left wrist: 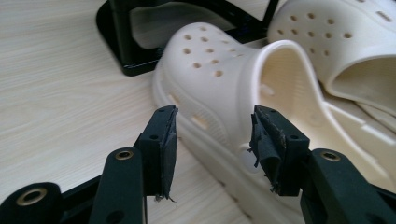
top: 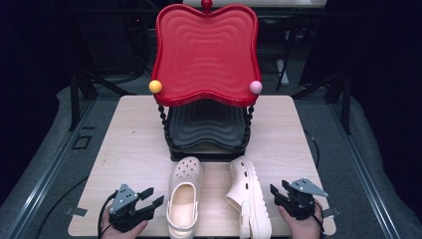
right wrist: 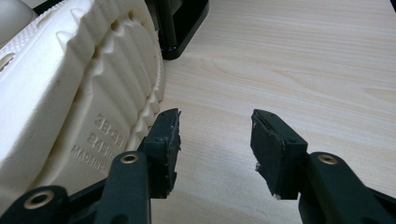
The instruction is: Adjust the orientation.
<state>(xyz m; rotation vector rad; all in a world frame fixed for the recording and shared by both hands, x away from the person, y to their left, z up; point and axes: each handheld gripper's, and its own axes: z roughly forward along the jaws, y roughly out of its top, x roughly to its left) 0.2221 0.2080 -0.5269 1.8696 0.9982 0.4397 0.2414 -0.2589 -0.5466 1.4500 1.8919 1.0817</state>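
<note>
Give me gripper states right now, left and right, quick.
Left gripper: open, holding nothing, jaws aimed at the upright clog.
Right gripper: open, holding nothing, beside the clog lying on its side.

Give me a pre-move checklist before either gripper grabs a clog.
1. Left gripper open: ok, jaws apart.
2. Right gripper open: ok, jaws apart.
3. Left clog upright, opening up: ok.
4. Right clog upright: not ok, it lies on its side, sole toward the right gripper.
5. Rack's lower black shelf free: cannot tell, partly hidden by the red tray.
6. Jaws touching a clog: cannot tell for the right gripper; left is apart.
</note>
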